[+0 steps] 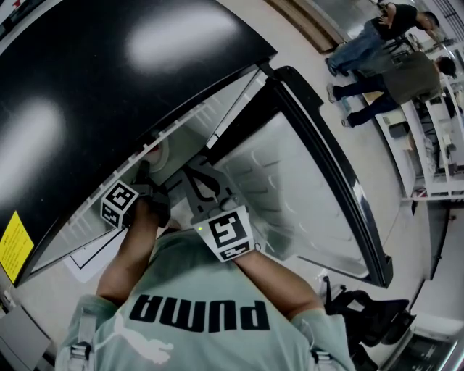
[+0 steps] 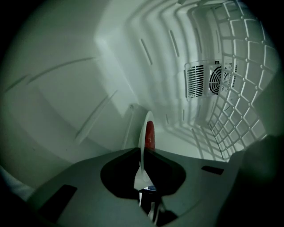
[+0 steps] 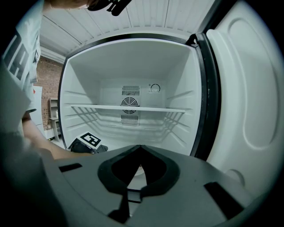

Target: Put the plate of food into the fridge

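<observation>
Plate point(image 2: 142, 131) edge-on in left gripper point(image 2: 141, 151), red food point(image 2: 150, 135) half hidden

- Two people are standing at the far upper right of the head view: one in a dark top and blue jeans point(image 1: 366, 40) is leaning forward, and the other, in an olive top and dark trousers point(image 1: 412, 76), is bending just beside them.
- A white workbench with cluttered shelves point(image 1: 435, 156) is running along the right edge, next to both people.
- A pale, smooth floor point(image 1: 319, 94) is spreading beneath them.
- A bulky black item point(image 1: 366, 315), too dark to identify, is sitting on the floor at the lower right.
- A red-brown brick wall point(image 3: 48, 82) is showing at the left of the right gripper view, under a white slatted ceiling point(image 3: 146, 13).
</observation>
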A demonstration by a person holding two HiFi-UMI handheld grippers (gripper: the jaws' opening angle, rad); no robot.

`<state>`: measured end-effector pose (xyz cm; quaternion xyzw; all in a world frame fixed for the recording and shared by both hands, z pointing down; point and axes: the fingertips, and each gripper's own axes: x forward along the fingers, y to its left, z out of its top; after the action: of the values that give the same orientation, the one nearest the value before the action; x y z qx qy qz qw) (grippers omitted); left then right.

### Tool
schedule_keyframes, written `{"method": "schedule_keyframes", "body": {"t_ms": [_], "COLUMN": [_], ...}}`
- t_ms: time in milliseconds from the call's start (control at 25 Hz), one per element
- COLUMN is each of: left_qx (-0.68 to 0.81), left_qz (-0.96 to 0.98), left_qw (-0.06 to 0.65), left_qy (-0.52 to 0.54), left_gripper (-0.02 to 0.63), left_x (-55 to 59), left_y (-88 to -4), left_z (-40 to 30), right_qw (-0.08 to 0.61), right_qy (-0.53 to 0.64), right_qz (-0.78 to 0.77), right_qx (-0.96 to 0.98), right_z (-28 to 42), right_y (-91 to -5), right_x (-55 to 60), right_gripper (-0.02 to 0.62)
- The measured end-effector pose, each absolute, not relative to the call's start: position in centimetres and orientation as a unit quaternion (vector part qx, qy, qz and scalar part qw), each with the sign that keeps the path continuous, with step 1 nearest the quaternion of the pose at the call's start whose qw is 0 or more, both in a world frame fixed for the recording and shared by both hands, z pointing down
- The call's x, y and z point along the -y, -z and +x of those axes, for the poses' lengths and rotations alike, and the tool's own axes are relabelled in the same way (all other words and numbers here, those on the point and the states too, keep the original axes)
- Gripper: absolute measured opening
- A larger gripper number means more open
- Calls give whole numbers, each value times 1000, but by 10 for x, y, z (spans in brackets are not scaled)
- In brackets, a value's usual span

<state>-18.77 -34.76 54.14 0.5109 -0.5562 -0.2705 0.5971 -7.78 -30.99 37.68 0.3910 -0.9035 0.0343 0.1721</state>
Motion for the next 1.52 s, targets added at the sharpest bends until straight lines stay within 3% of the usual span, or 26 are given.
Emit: {"method": "schedule_keyframes", "body": {"t_ms": [600, 920, 1520], "left_qx": [596, 630, 661], "left_qz": [510, 540, 597], "left_qw": [581, 538, 454], "left_qy": [216, 149, 22], "left_gripper": [26, 28, 117], "left_x": [353, 355, 352], "left_y": [-546, -544, -538], "left_z": [-190, -187, -176], "right_qw": [153, 149, 144], "right_qy": [-36, -44, -62], "right_qz": [404, 406, 401], "right_qx": [901, 901, 903], "right_z": [-72, -67, -61], "right_y": [-374, -375, -376], "right_x": [306, 301, 291], "right_gripper": [5, 5, 5]}}
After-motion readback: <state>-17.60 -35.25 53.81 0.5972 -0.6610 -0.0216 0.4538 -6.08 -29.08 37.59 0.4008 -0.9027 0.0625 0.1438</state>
